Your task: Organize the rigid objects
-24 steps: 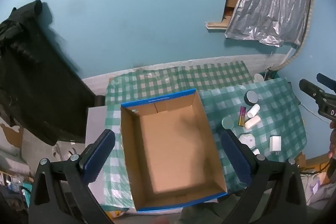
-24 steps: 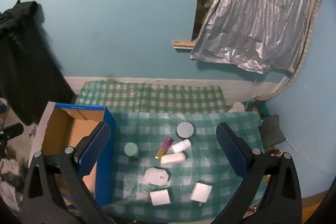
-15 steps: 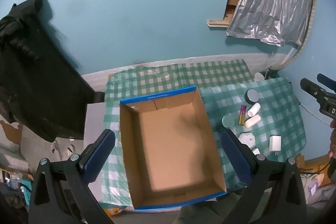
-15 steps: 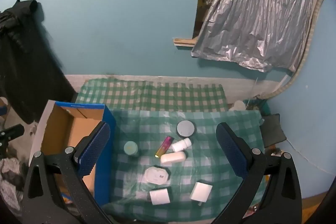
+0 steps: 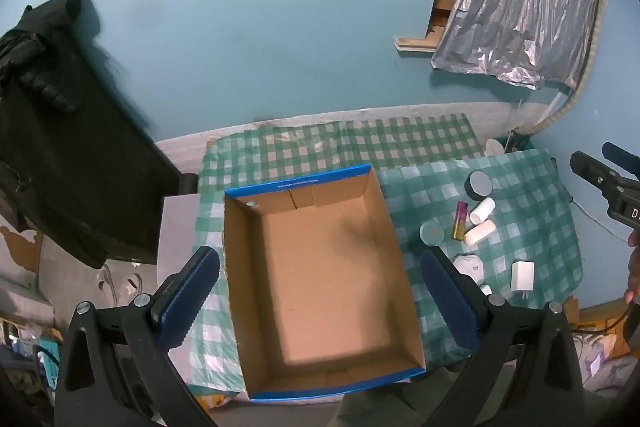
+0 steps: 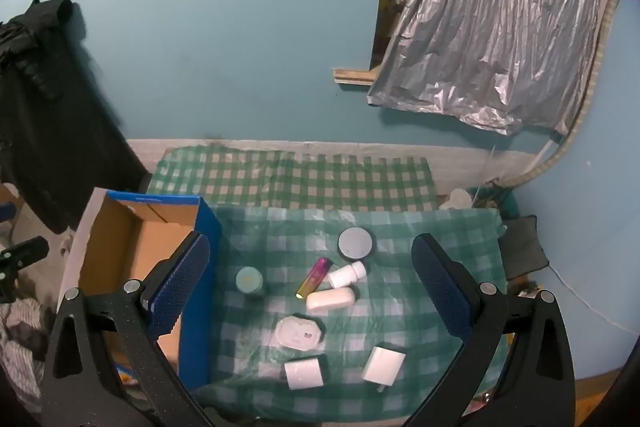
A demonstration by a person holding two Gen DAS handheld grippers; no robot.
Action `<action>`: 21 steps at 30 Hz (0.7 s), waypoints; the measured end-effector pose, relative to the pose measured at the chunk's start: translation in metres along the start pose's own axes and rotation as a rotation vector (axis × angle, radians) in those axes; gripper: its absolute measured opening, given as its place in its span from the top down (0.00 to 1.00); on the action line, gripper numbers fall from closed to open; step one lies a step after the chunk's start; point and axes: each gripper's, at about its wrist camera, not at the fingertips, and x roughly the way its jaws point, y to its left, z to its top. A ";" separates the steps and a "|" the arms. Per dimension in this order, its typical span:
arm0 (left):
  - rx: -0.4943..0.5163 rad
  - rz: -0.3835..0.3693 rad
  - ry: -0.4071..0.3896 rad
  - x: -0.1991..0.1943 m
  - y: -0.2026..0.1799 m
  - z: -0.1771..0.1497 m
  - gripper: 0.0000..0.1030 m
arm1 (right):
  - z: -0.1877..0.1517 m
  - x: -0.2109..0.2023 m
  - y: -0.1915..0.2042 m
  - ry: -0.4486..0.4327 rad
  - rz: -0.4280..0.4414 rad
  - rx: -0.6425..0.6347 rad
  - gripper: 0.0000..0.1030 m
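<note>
Left wrist: left gripper (image 5: pixel 320 283) hung wide open, empty, above the empty blue-rimmed brown cardboard box (image 5: pixel 320 379); sorting likely not begun.

Right wrist: right gripper (image 6: pixel 310 285) gaped empty over small white bottles (image 6: pixel 330 298) (beside the box); next move probably descend, room ample.

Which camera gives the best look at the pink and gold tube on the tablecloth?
The right wrist view: the pink and gold tube lies near centre, unobstructed, between the open fingers. The left wrist view shows it smaller, off to the right beside the cardboard box.
</note>
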 end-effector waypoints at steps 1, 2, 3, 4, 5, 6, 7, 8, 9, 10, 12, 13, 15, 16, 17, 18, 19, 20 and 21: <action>0.000 0.000 0.000 0.000 -0.001 0.000 0.01 | 0.000 0.000 0.000 0.001 0.001 0.001 0.02; 0.000 -0.002 0.001 0.001 -0.001 0.000 0.01 | 0.000 0.000 -0.001 0.002 0.001 0.001 0.02; 0.001 -0.003 0.001 0.002 -0.002 0.001 0.01 | 0.000 0.000 -0.001 0.003 0.001 0.000 0.02; 0.000 -0.003 -0.001 0.002 -0.002 0.001 0.01 | 0.000 0.000 -0.002 0.002 0.002 0.001 0.02; 0.000 -0.003 -0.003 0.002 -0.003 0.001 0.01 | 0.001 0.000 -0.002 0.002 0.003 0.001 0.02; 0.000 -0.003 -0.001 0.002 -0.002 0.002 0.01 | 0.001 0.000 -0.002 0.003 0.003 0.001 0.02; 0.000 -0.002 0.001 0.002 -0.002 0.002 0.01 | 0.001 0.001 -0.002 0.004 0.003 0.000 0.02; -0.001 -0.002 0.000 0.002 -0.002 0.002 0.01 | 0.001 0.001 -0.002 0.004 0.001 0.000 0.02; 0.000 -0.001 0.000 0.002 -0.002 0.002 0.01 | 0.001 0.001 -0.002 0.003 0.001 0.002 0.02; 0.001 -0.001 0.002 0.002 -0.003 0.002 0.01 | 0.001 0.001 -0.003 0.004 0.002 0.002 0.02; 0.000 -0.002 0.001 0.002 -0.003 0.002 0.01 | 0.002 0.001 -0.003 0.004 0.001 0.002 0.02; 0.000 -0.001 0.002 0.002 -0.003 0.002 0.01 | 0.002 0.001 -0.003 0.006 0.001 0.002 0.02; 0.000 0.000 0.002 0.002 -0.003 0.003 0.01 | 0.001 0.001 -0.003 0.006 0.002 0.002 0.02; 0.001 0.000 0.003 0.002 -0.004 0.003 0.01 | 0.001 0.002 -0.004 0.007 0.003 0.002 0.02; 0.001 0.001 0.003 0.002 -0.004 0.002 0.01 | 0.000 0.002 -0.004 0.008 0.004 0.002 0.02; 0.001 0.004 0.005 0.001 -0.005 0.002 0.01 | -0.001 0.002 -0.004 0.008 0.005 0.002 0.02; 0.001 0.004 0.004 0.001 -0.006 0.002 0.01 | -0.002 0.002 -0.004 0.009 0.007 0.001 0.02; 0.000 0.005 0.003 0.000 -0.007 0.002 0.01 | -0.003 0.002 -0.004 0.009 0.007 0.000 0.02; 0.001 0.004 0.004 0.001 -0.006 0.002 0.01 | -0.002 0.003 -0.005 0.010 0.008 0.001 0.02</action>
